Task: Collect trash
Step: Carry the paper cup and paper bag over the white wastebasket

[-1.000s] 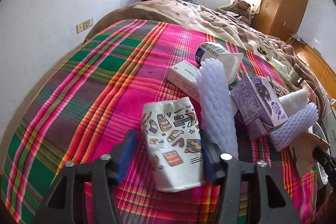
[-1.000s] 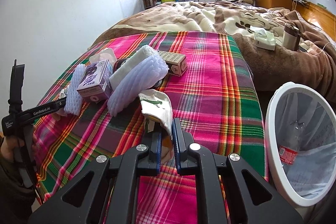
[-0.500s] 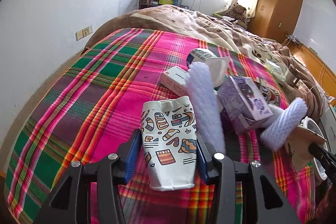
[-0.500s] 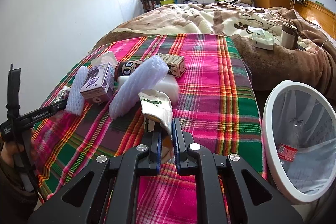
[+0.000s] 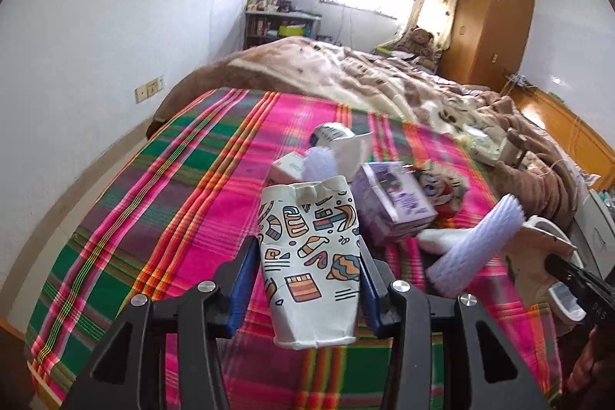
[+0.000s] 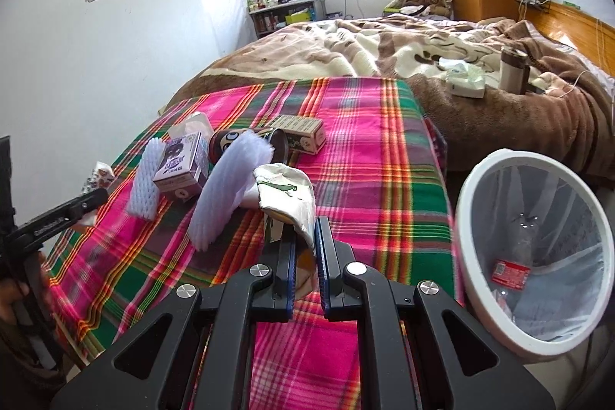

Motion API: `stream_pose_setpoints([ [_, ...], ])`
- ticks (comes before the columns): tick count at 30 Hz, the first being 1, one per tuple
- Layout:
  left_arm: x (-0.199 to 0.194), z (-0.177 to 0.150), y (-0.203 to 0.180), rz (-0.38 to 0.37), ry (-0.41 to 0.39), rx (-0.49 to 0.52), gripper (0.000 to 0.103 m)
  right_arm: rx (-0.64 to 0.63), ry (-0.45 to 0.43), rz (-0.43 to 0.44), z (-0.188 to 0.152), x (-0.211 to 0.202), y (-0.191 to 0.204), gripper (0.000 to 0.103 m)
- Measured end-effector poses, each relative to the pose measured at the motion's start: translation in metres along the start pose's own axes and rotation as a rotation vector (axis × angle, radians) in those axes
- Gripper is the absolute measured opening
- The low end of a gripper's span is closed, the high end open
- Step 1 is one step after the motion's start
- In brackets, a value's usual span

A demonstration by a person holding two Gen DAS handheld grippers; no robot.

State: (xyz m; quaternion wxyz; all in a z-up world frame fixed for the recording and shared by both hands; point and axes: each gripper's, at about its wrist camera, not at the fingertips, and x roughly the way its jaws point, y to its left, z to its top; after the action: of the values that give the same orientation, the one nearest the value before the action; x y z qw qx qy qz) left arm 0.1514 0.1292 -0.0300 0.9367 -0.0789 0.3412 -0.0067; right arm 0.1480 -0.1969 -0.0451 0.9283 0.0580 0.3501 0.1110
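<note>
Gripping a crumpled white paper cup printed with colourful doodles [image 5: 311, 256], the left gripper [image 5: 307, 279] has its blue-padded jaws pressed against both sides of the cup, which stands upright between them above the pink, green and orange plaid blanket [image 5: 173, 202]. Farther along the blanket lie a purple drink carton [image 5: 396, 202], a white foam fruit net sleeve [image 5: 476, 248] to its right, a second foam sleeve [image 5: 321, 162] and a small white box [image 5: 288, 167] just beyond the cup.

The right gripper [image 6: 305, 256] is clenched on a flattened white paper cup with a green print [image 6: 288, 195], its jaws nearly together with the cup's lower part pinched between them. To the right, beside the bed's near edge, stands a round white-rimmed bin lined with a clear bag [image 6: 472, 187]; a clear plastic bottle with a red label [image 6: 511, 269] lies inside it. On the far brown blanket [image 6: 499, 114] sit a tissue pack [image 6: 467, 81] and a flask [image 6: 513, 70].
</note>
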Motion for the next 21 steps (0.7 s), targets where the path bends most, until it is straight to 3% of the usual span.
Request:
stream_pose_setpoints([
  [21,-0.05,-0.01,-0.088,-0.147,-0.063,0.112,0.047,0.043,-0.136,-0.056,0.001,-0.059,-0.031,0.01],
])
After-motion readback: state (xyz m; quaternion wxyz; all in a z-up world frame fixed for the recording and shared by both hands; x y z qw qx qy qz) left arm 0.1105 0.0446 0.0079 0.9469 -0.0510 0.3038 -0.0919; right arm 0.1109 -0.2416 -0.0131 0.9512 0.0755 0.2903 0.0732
